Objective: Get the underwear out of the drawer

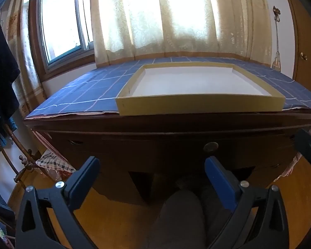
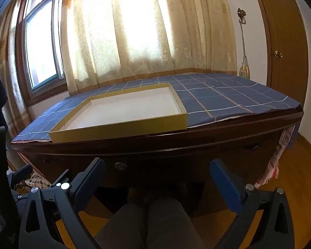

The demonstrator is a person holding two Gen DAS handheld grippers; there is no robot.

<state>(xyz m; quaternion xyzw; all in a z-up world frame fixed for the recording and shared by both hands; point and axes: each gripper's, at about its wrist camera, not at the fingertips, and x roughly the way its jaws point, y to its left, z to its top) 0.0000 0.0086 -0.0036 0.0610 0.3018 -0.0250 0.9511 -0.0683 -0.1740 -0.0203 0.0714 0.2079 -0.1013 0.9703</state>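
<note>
both grippers hovering by the closed drawer [image 1: 197, 145], left gripper [image 1: 152, 169] jaws gaping wide, right gripper [image 2: 157, 171] jaws too, gold tray [image 1: 197, 103] sitting on the counter [image 1: 72, 122]

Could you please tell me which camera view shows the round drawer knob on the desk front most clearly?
The left wrist view: the drawer knob sits clear between the open left gripper's fingers, lit enough to show its round face. In the right wrist view the same knob shows smaller and dimmer, close beside the right gripper's left finger.

A dark wooden table [image 1: 176, 122] carries a blue checked cloth [image 1: 89, 87]; an open, shallow yellow box [image 1: 197, 103] sits on the cloth at the front edge.
</note>
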